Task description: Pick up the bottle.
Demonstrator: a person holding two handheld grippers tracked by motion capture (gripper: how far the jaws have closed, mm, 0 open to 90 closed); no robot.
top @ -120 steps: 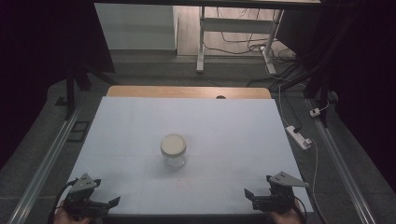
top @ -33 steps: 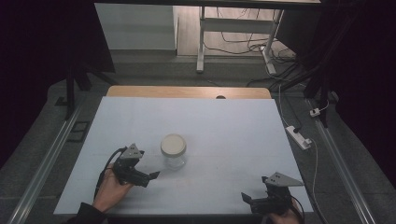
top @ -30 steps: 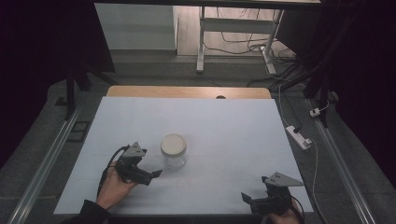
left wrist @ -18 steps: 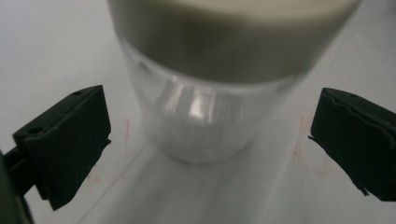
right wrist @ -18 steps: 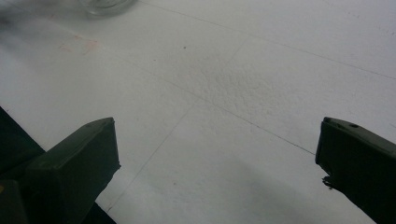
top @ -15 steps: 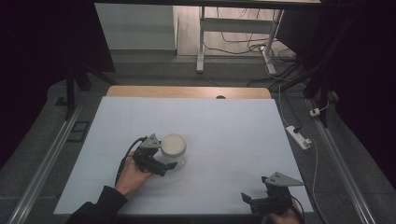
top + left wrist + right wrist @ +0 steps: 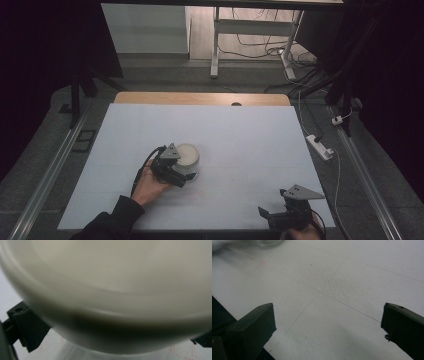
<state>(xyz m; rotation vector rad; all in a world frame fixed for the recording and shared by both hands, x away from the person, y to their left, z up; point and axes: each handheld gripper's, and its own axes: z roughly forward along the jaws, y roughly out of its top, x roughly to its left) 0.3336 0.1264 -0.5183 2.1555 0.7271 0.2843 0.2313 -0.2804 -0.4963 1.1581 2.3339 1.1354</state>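
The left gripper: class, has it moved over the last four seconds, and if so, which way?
Yes. The left gripper left the table's near left corner, travelling forward and rightward to the cream-lidded jar at the centre, which now sits between its jaws.

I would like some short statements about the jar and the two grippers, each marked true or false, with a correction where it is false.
1. The jar stands upright on the white table. True.
2. The left gripper is at the jar, one jaw on each side. True.
3. The right gripper holds the jar. False: it is open at the near right edge, far from the jar.
4. The jar's lid is red. False: it is cream-white.
5. A white power strip lies on the floor, right of the table. True.
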